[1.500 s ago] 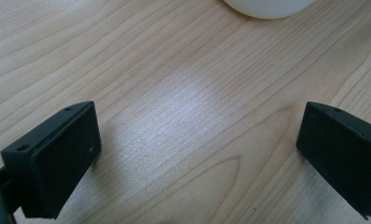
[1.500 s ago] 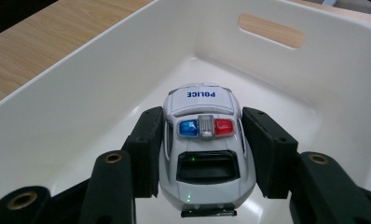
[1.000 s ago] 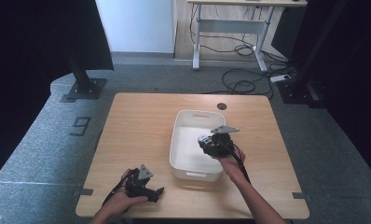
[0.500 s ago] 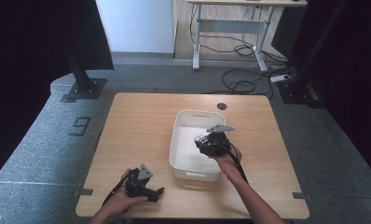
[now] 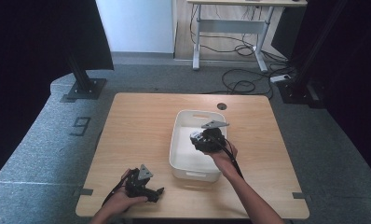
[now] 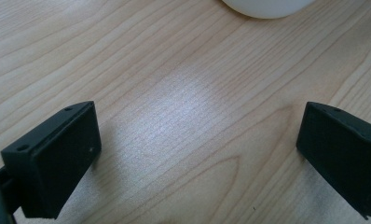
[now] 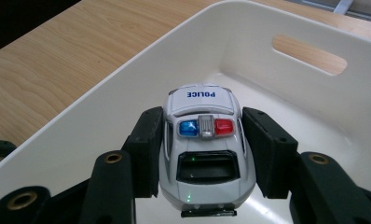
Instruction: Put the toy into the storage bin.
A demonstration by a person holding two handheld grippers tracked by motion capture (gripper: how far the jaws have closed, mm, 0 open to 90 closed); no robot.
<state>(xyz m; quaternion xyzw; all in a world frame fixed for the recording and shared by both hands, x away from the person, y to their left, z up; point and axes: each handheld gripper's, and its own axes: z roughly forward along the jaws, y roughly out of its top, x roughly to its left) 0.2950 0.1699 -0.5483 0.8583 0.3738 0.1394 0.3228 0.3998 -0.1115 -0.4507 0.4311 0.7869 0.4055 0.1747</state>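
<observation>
A white toy police car [image 7: 204,140] with blue and red roof lights sits between the two black jaws of my right gripper [image 7: 203,140], which is shut on its sides. The car hangs over the inside of a white plastic bin [image 7: 127,79]. From above, the right gripper [image 5: 203,139] is over the middle of the bin [image 5: 183,168], and the car [image 5: 195,136] peeks out at its left. My left gripper [image 5: 156,192] rests near the table's front edge, left of the bin. Its jaws stand wide apart over bare wood [image 6: 193,135], open and holding nothing.
The bin has a handle slot [image 7: 309,54] in its far wall. The wooden table [image 5: 137,126] has a round cable hole [image 5: 221,106] behind the bin. A corner of the bin [image 6: 267,7] lies just ahead of the left gripper.
The right gripper with the car has shifted slightly left and farther over the bin's middle. The left gripper has stayed put.
</observation>
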